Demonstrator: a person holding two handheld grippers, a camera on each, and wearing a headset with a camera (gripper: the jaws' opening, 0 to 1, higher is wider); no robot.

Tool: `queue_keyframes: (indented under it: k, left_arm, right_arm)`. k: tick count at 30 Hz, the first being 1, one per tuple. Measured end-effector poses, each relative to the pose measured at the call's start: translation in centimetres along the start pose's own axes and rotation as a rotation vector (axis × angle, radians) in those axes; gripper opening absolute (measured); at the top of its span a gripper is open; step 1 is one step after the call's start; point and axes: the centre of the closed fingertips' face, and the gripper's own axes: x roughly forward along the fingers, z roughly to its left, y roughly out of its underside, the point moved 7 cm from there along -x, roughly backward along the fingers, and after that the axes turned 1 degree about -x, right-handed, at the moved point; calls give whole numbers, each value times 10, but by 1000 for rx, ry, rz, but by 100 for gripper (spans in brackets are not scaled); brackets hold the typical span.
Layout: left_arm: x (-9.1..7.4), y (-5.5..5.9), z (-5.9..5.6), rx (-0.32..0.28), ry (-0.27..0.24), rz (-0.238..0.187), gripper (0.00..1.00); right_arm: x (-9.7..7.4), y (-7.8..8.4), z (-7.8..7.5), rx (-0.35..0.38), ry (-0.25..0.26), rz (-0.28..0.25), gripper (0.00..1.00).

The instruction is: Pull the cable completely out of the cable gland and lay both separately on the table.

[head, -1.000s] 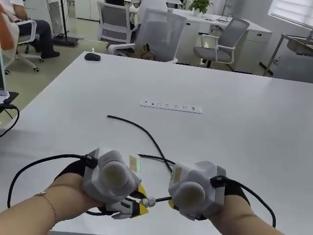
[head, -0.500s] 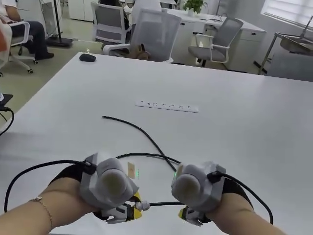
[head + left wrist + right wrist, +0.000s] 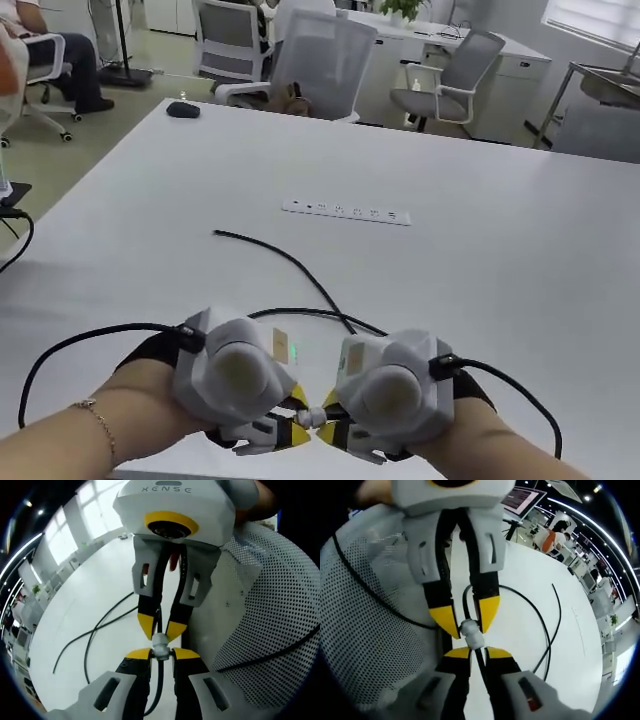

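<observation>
A small white cable gland (image 3: pixel 315 418) hangs between both grippers just above the white table's (image 3: pixel 500 260) near edge. My left gripper (image 3: pixel 295 428) is shut on the gland (image 3: pixel 161 646), its yellow tips on either side of it. Facing it tip to tip, my right gripper (image 3: pixel 333 425) is shut on the black cable (image 3: pixel 479 661) right beside the gland (image 3: pixel 470 632). The rest of the cable (image 3: pixel 300 270) loops away across the table, its free end toward the far left. In the left gripper view the right gripper (image 3: pixel 160 627) comes down from the top.
A white power strip (image 3: pixel 346 212) lies mid-table beyond the cable. A black mouse (image 3: pixel 182 110) sits near the far left corner. Office chairs (image 3: pixel 320 60) stand behind the table. Each gripper trails its own black cord (image 3: pixel 70 345) over the near edge.
Half a second ago the right gripper was drawn away rightward with a stretch of cable showing between the two. It has since come back tip to tip with the left gripper at the gland.
</observation>
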Motion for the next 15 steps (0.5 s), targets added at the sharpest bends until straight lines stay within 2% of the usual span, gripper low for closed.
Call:
queue_keyframes:
  k: [1, 4, 8, 9, 12, 15]
  left_arm:
    - [-1, 0, 2, -6, 2, -4, 17]
    - [-1, 2, 2, -5, -5, 3, 17]
    - [0, 5, 3, 5, -15, 28, 17]
    - [0, 5, 3, 3, -16, 30, 17]
    - [0, 8, 4, 9, -23, 48, 17]
    - [0, 9, 5, 9, -25, 55, 17]
  right_arm:
    - [-1, 2, -3, -25, 27, 17, 5]
    - [0, 3, -4, 22, 10, 6, 5]
    - [0, 12, -6, 29, 30, 56, 5]
    - [0, 16, -8, 59, 40, 84, 5]
    - [-2, 30, -13, 69, 75, 181, 5]
    - [-3, 42, -17, 112, 92, 244, 5]
